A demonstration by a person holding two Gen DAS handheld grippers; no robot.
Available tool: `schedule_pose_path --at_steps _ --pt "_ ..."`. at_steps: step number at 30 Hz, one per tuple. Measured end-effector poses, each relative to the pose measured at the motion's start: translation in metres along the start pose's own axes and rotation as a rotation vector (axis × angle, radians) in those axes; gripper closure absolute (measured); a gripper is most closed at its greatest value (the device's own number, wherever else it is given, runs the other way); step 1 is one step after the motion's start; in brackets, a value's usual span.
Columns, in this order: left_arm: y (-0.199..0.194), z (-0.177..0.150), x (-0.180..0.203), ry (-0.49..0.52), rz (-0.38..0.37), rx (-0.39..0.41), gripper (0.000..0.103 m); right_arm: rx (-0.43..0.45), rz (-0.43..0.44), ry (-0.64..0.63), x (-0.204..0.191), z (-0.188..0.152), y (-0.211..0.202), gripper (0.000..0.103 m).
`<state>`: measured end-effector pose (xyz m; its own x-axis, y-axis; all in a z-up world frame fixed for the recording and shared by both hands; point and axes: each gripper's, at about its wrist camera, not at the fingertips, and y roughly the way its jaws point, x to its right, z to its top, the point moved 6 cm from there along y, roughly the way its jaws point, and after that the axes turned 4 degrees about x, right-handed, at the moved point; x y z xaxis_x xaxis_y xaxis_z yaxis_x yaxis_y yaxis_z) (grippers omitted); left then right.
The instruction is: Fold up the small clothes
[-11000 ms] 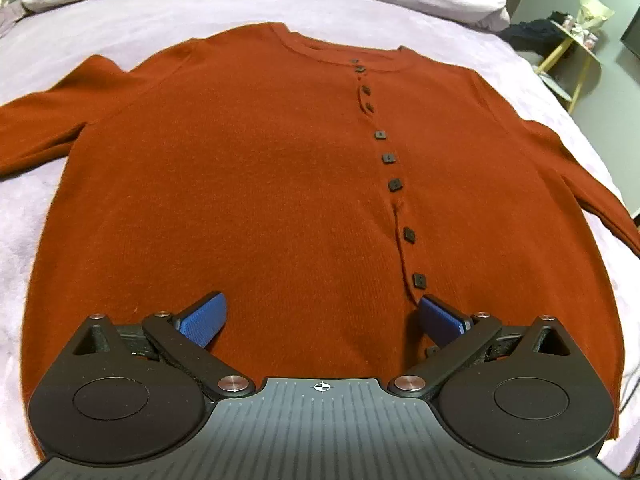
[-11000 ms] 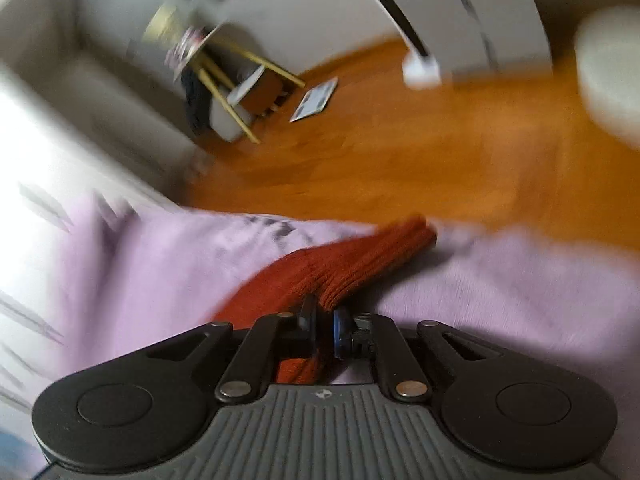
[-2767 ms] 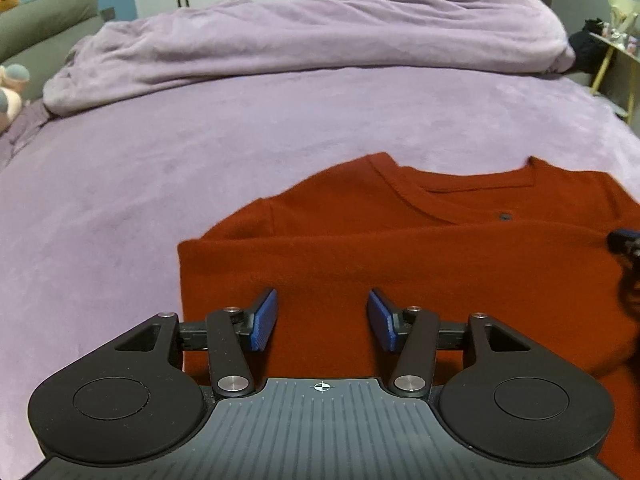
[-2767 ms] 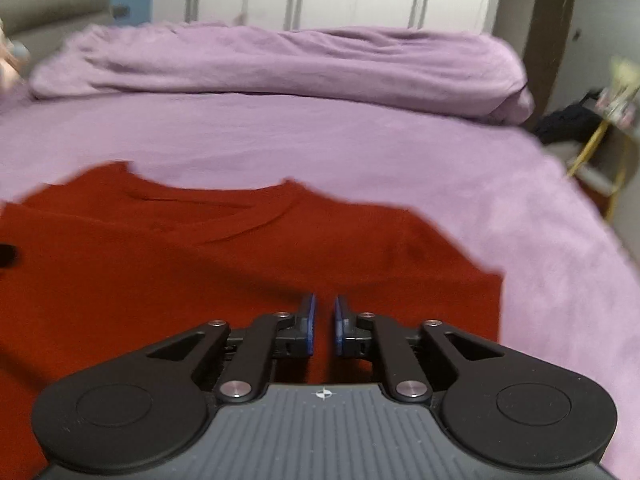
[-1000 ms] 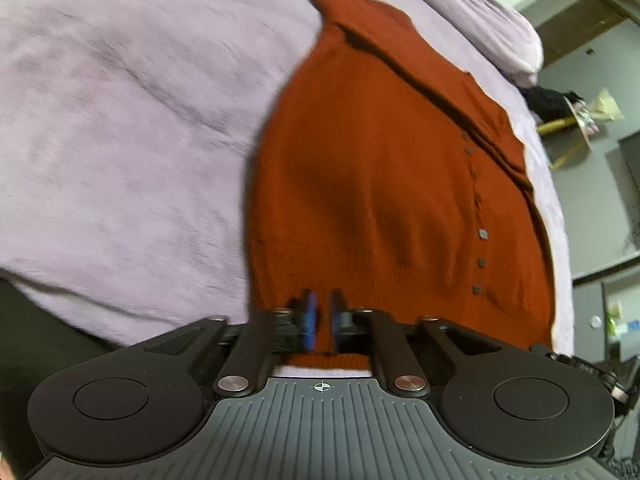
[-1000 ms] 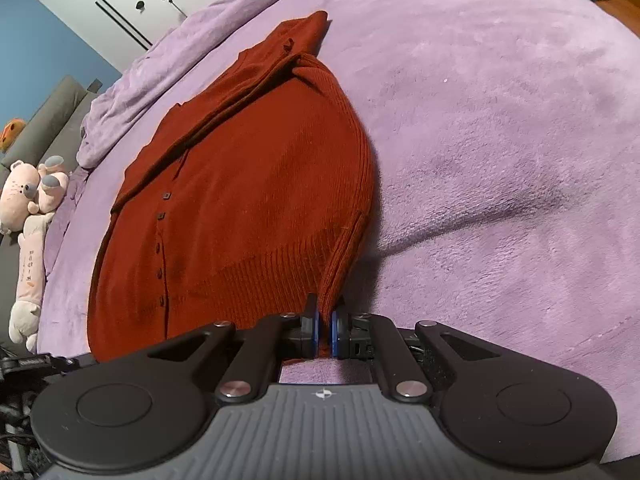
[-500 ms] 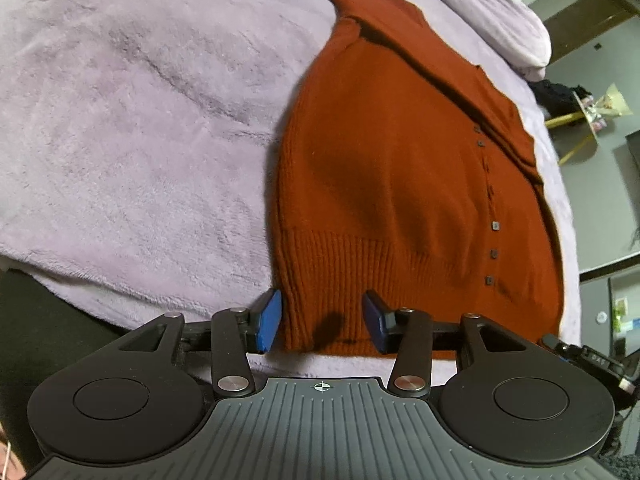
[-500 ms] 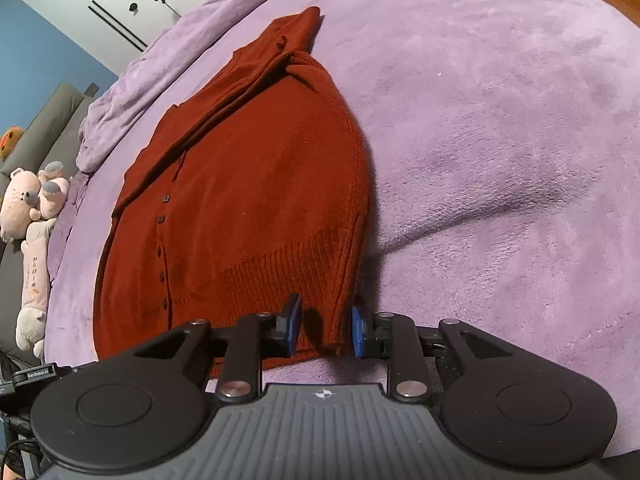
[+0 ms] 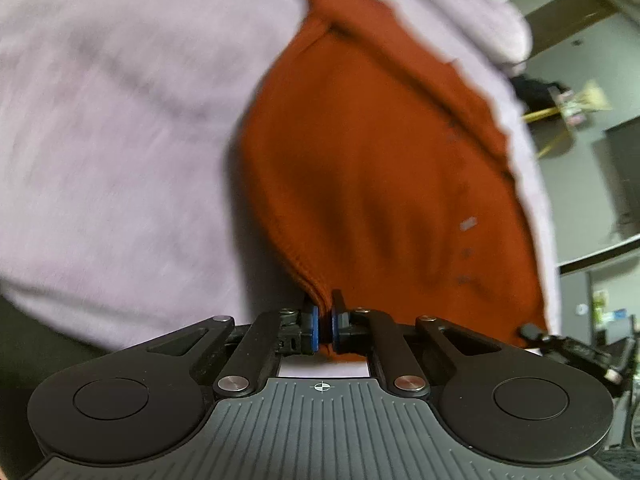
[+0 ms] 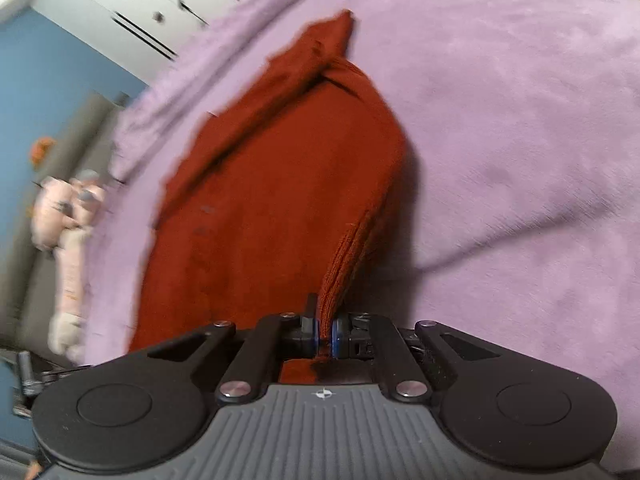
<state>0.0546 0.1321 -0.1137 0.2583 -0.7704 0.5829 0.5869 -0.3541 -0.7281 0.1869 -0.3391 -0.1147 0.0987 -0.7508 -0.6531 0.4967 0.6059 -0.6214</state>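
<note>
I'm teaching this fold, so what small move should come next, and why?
Probably lift both hem corners and carry them toward the collar. The left gripper and right gripper have just closed on the cardigan's ribbed hem, while its body lies flat on the bedspread.

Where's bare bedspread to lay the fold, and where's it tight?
Bare lilac bedspread lies right of the rust cardigan and on its left side. It is tight at the near hem, where the left gripper and right gripper pinch it.
</note>
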Motion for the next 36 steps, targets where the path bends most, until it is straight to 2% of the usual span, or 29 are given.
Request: schedule_pose_path --at_steps 3,6,10,13,16,17,18,19,21,23,26,30,33,36 --pt "-0.021 0.036 0.023 0.014 -0.075 0.12 0.096 0.064 0.063 -0.021 -0.022 0.027 0.0 0.098" --pt "-0.029 0.075 0.044 0.064 -0.098 0.22 0.096 0.133 0.064 -0.06 -0.044 0.06 0.012 0.098" --pt "-0.014 0.118 0.062 0.154 -0.014 0.331 0.096 0.208 -0.02 -0.138 -0.06 0.097 0.042 0.098" --pt "0.009 0.132 0.067 0.246 0.108 0.396 0.096 0.206 -0.137 -0.213 -0.063 0.111 0.072 0.098" --pt "0.033 0.135 0.06 0.255 0.178 0.387 0.094 0.2 -0.204 -0.239 -0.059 0.12 0.082 0.094" --pt "0.036 0.136 0.056 0.249 0.184 0.383 0.094 0.227 -0.214 -0.251 -0.058 0.123 0.077 0.09" --pt "0.035 0.137 0.052 0.244 0.185 0.388 0.089 0.248 -0.223 -0.272 -0.054 0.127 0.071 0.085" --pt "0.034 0.138 0.049 0.241 0.185 0.4 0.084 0.262 -0.24 -0.298 -0.052 0.129 0.067 0.076" --pt "0.029 0.139 0.04 0.244 0.168 0.415 0.084 0.244 -0.247 -0.364 -0.048 0.13 0.07 0.069" --pt "0.033 0.142 0.035 0.256 0.135 0.381 0.078 0.193 -0.263 -0.426 -0.045 0.129 0.079 0.068" --pt "0.047 0.145 0.03 0.274 0.133 0.319 0.062 0.142 -0.283 -0.504 -0.045 0.128 0.094 0.068" --pt "0.061 0.143 0.031 0.314 0.132 0.267 0.062 0.113 -0.324 -0.594 -0.05 0.126 0.11 0.068" --pt "0.071 0.143 0.034 0.327 0.125 0.237 0.062 0.087 -0.344 -0.611 -0.046 0.124 0.116 0.068" --pt "0.078 0.142 0.035 0.361 0.149 0.211 0.064 0.077 -0.341 -0.624 -0.044 0.12 0.117 0.068"
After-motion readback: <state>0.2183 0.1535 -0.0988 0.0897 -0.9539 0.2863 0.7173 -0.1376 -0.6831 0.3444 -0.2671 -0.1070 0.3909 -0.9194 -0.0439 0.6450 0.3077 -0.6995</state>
